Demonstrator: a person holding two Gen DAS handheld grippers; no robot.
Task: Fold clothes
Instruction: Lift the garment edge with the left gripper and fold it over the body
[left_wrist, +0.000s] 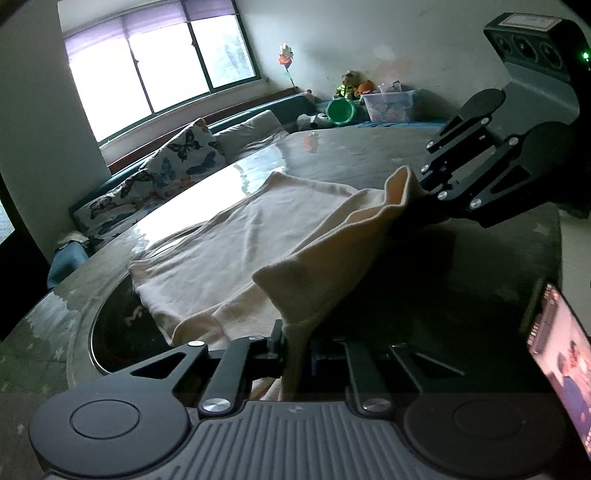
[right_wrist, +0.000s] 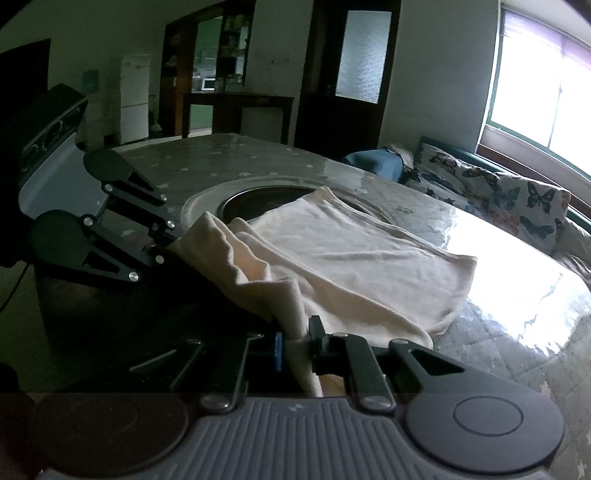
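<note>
The cream garment lies rumpled across the grey table, partly over its round inset burner; the left gripper is clamped on one lifted edge, the right gripper pinches another; fabric hides both sets of fingertips; a butterfly cushion sits beyond the table, beneath the window.

This is a lived-in family home, a combined living and dining room. A large round tabletop under a glossy star-print cover fills the middle. Beyond it a teal bench sofa runs under a wide window, with butterfly-print cushions on it. At the sofa's far end sit stuffed toys and a clear plastic toy bin. On the tabletop's other side stand a white refrigerator and a dark wooden door.
</note>
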